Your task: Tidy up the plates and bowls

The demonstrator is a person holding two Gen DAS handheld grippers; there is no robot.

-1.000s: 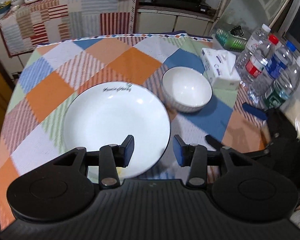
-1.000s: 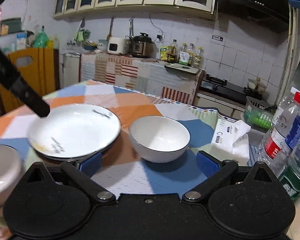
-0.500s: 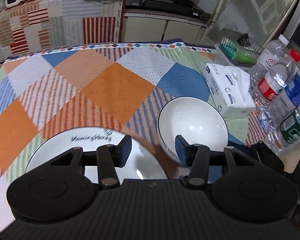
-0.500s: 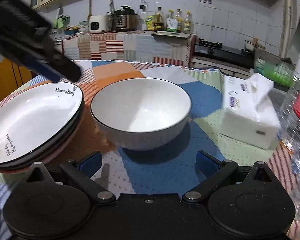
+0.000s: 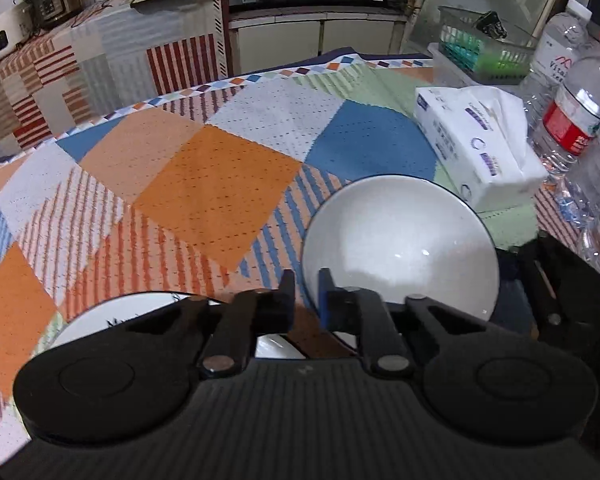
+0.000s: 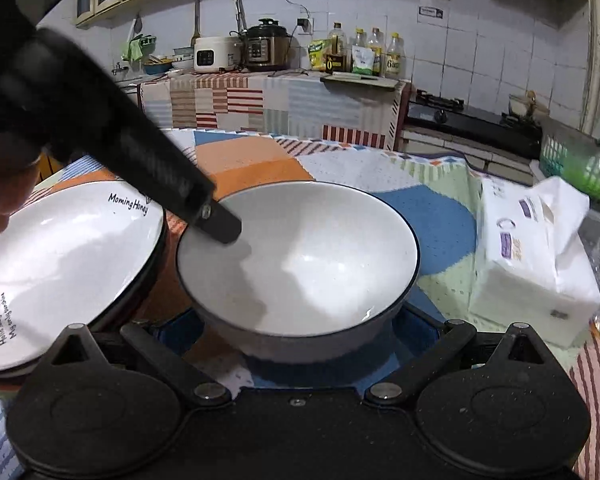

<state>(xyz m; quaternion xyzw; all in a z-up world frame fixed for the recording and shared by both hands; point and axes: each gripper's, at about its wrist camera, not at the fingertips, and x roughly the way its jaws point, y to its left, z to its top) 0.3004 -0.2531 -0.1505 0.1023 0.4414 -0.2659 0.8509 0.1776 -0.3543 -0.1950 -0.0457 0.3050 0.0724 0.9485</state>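
A white bowl with a dark rim sits on the patchwork tablecloth; it fills the middle of the right wrist view. My left gripper is shut on the bowl's left rim, one finger inside and one outside; that finger shows in the right wrist view. A stack of white plates lettered "Morning Honey" lies left of the bowl, partly hidden in the left wrist view. My right gripper is open, its fingers spread on either side of the bowl's base, tips hidden beneath it.
A tissue pack lies right of the bowl, also in the right wrist view. Water bottles stand at the table's right edge. A green basket sits beyond. A covered counter with cookers stands behind the table.
My left gripper moved right from over the plates to the bowl and closed on its left rim. My right gripper moved forward until its fingers straddle the bowl's base.
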